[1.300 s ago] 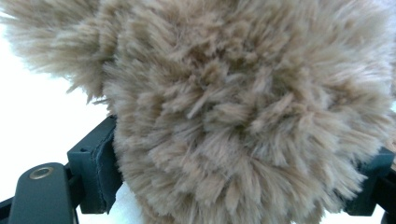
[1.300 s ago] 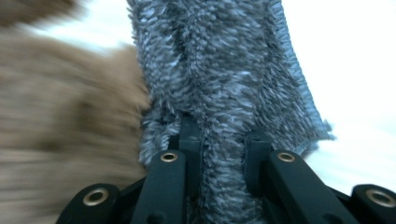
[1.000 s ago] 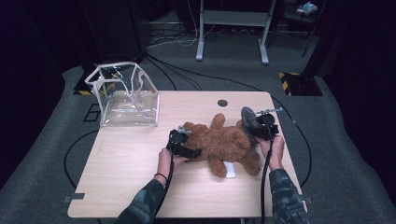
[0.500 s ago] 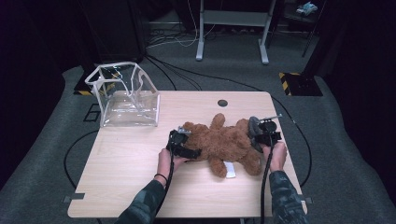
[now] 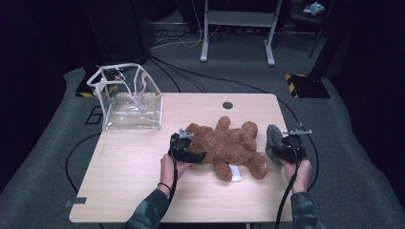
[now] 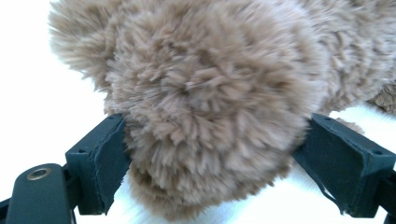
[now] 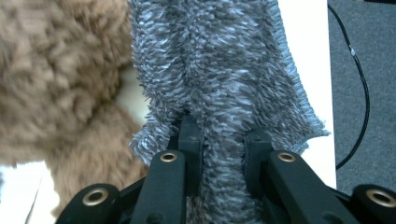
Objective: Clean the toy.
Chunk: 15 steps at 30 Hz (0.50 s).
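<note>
a shaggy brown teddy bear [image 5: 224,145] lies mid-table, left gripper [image 5: 184,149] jaws wide around its fluffy head. right gripper [image 5: 286,148] pinches a fringed grey cloth [image 5: 274,140] beside it. clear bag [image 5: 129,98] stands far left.

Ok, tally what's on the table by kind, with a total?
Brown plush teddy bear: 1
Grey fuzzy cloth: 1
Clear plastic bag: 1
Total: 3
</note>
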Each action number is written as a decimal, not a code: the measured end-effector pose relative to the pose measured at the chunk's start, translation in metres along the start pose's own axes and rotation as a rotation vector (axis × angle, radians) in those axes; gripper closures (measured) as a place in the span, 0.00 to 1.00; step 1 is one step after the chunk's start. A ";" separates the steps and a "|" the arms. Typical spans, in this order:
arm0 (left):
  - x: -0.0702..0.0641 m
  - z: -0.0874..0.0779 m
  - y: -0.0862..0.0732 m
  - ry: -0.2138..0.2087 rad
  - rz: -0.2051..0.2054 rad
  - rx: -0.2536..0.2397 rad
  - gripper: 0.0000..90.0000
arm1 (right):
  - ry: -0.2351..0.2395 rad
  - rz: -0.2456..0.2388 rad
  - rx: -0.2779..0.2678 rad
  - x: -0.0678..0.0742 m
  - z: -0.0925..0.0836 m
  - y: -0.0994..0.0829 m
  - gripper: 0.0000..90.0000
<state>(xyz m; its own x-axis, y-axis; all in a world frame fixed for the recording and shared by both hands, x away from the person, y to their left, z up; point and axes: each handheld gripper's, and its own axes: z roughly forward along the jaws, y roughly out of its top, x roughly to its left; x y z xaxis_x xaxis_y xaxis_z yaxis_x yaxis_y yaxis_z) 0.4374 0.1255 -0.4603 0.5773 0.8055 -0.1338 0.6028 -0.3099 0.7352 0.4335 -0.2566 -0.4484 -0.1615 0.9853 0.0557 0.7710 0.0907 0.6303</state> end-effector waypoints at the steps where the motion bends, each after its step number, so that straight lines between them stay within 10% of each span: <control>1: -0.002 -0.006 0.000 -0.004 0.001 -0.015 0.14 | -0.003 -0.008 0.000 -0.001 -0.001 -0.003 0.84; 15: -0.043 -0.030 -0.015 0.086 -0.072 -0.119 0.12 | 0.018 0.050 0.009 -0.005 -0.007 -0.040 0.83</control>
<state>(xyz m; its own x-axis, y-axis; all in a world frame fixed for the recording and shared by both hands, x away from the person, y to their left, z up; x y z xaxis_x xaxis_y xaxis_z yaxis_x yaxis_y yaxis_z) 0.3867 0.1109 -0.4456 0.4829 0.8652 -0.1350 0.5684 -0.1924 0.7999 0.3990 -0.2667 -0.4681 -0.1336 0.9858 0.1013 0.7842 0.0427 0.6190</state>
